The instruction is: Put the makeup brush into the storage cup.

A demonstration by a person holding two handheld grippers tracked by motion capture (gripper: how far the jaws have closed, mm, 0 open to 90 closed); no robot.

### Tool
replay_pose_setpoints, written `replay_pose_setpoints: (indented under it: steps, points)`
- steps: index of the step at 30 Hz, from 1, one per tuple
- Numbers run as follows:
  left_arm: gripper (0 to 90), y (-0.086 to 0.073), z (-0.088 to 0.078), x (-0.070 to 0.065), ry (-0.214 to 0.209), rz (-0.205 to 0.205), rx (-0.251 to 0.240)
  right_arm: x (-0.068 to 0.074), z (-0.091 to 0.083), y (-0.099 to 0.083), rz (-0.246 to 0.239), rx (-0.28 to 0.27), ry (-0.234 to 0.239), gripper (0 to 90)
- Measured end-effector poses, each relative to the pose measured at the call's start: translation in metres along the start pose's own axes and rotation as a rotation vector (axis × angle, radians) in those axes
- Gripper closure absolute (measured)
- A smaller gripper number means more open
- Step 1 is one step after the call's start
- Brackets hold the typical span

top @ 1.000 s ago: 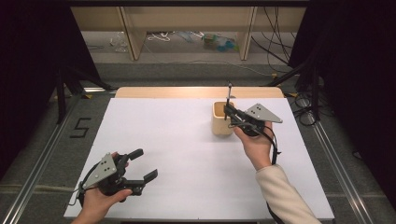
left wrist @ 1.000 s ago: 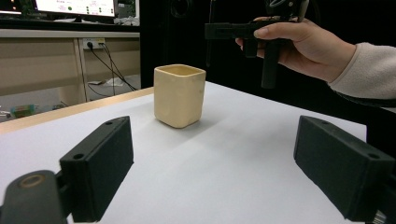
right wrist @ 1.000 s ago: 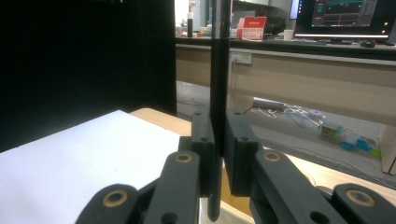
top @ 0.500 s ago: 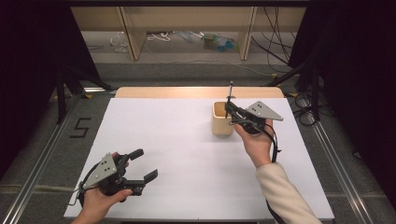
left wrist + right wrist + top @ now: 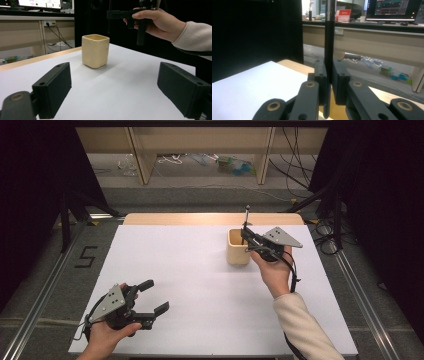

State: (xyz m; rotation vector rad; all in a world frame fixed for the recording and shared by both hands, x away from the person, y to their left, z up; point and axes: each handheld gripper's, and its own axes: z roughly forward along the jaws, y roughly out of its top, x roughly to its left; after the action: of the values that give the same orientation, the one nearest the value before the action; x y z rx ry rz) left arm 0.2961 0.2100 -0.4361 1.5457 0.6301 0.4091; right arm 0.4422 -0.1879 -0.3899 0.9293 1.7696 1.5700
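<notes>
From above, the right gripper point(image 5: 247, 239) holds a thin black rod point(image 5: 246, 222) upright over the beige square cup point(image 5: 237, 253); the left gripper point(image 5: 154, 296) rests near the table's point(image 5: 200, 285) front edge, jaws apart. The left gripper view shows the cup point(image 5: 95, 51) standing ahead between its spread jaws. In the right gripper view, the jaws clamp the rod point(image 5: 329, 37).
</notes>
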Motion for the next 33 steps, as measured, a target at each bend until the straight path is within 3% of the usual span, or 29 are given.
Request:
replay_pose_setpoints:
  steps: [33]
  points:
    - [12.2,0.000,0.000,0.000,-0.002,0.005,0.003,-0.008,0.012,0.001,0.008,-0.008,-0.025,84.1]
